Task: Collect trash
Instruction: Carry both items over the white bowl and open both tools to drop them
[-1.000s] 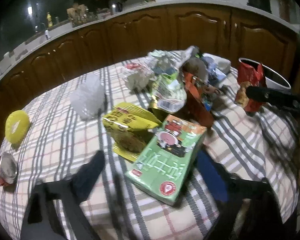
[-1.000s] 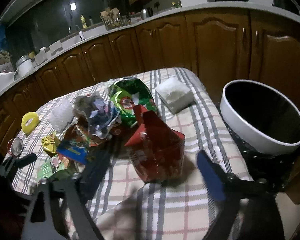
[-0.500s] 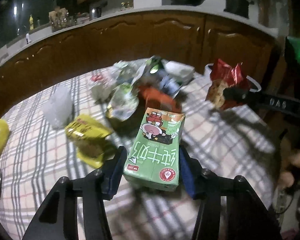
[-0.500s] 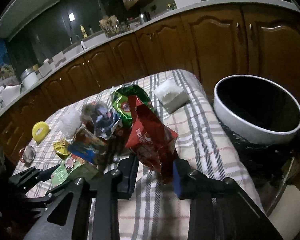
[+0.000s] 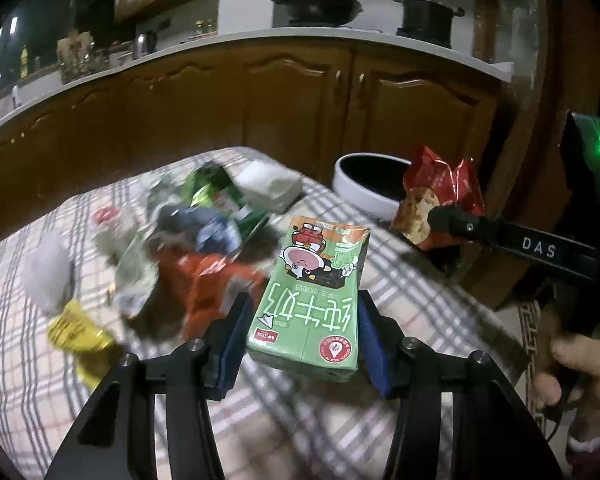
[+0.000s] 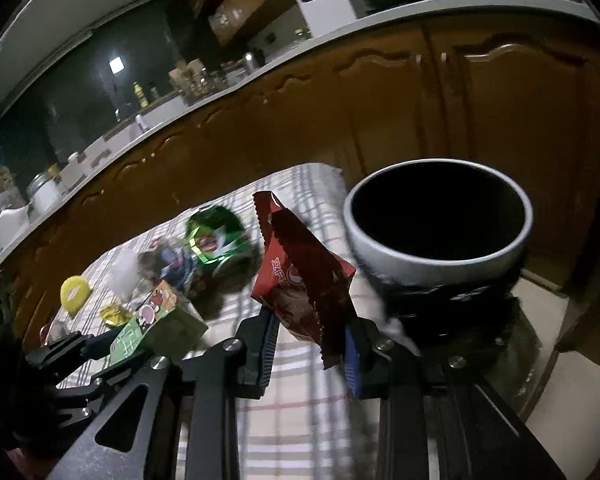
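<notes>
Milk carton: I have the green milk carton (image 5: 315,300) pinched in my left gripper (image 5: 304,332), lifted clear of the checked tablecloth (image 5: 412,292); its printed face points up toward the camera.
Left gripper: both blue pads (image 5: 370,344) press against the carton's long sides, so the fingers are clamped on it.
Snack bag: my right gripper (image 6: 310,346) pinches the lower end of the red snack bag (image 6: 304,276), which stands up from the fingers with its serrated edge at the top.
Bag position: it hangs in the air just beside the bin's near rim, above the edge of the table.
Trash bin: the white-rimmed bin (image 6: 440,256) stands off the table's end, open, with a dark inside.
Left view of the right side: the red bag (image 5: 440,200) sits in front of the bin (image 5: 364,196), held by the black finger marked DAS.
Pile: crumpled wrappers (image 5: 188,240) lie heaped mid-table, a green foil bag (image 6: 216,236) among them, blurred.
Further out: a yellow wrapper (image 5: 80,332) lies near the table's left edge, and a yellow round object (image 6: 75,292) lies further out.
Backdrop: brown cabinets (image 5: 292,100) under a white counter with a black pan (image 5: 316,2).
</notes>
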Available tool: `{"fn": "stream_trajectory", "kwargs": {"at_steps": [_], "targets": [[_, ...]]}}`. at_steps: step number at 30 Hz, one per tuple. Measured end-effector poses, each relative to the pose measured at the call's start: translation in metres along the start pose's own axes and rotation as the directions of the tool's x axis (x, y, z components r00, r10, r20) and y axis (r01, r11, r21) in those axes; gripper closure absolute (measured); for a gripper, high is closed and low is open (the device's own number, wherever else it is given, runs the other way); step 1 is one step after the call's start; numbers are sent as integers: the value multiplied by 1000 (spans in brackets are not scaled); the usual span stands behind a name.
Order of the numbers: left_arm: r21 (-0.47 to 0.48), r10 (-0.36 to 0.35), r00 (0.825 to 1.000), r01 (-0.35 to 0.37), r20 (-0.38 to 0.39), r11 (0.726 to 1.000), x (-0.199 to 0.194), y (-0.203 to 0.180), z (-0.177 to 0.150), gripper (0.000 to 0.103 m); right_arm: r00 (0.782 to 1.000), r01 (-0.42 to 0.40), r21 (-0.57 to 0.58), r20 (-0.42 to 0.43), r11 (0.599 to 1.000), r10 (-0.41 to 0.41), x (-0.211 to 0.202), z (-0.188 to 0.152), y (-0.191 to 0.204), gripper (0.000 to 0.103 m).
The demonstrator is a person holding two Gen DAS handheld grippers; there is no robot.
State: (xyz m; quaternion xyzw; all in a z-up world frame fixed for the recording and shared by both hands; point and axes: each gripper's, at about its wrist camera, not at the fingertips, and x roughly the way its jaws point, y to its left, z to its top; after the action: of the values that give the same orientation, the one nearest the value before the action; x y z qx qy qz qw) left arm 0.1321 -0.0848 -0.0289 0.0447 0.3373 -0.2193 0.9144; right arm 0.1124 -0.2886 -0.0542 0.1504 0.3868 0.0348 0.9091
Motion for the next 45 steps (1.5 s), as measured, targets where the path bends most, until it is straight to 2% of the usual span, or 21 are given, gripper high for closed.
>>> {"fn": "stream_trajectory", "kwargs": {"at_steps": [7, 24, 33, 45], "targets": [[27, -32, 999, 32, 8, 999, 30, -14, 28, 53, 998, 52, 35, 30, 998, -53, -5, 15, -27, 74], [71, -24, 1000, 24, -3, 997, 103, -42, 85, 53, 992, 113, 101, 35, 988, -117, 11, 51, -88, 74], [79, -16, 999, 20, -44, 997, 147, -57, 116, 53, 991, 130, 113, -5, 985, -130, 29, 63, -109, 74], [72, -33, 996, 40, -86, 997, 177, -68, 130, 52, 989, 147, 102, -40, 984, -144, 44, 75, -120, 71]]}}
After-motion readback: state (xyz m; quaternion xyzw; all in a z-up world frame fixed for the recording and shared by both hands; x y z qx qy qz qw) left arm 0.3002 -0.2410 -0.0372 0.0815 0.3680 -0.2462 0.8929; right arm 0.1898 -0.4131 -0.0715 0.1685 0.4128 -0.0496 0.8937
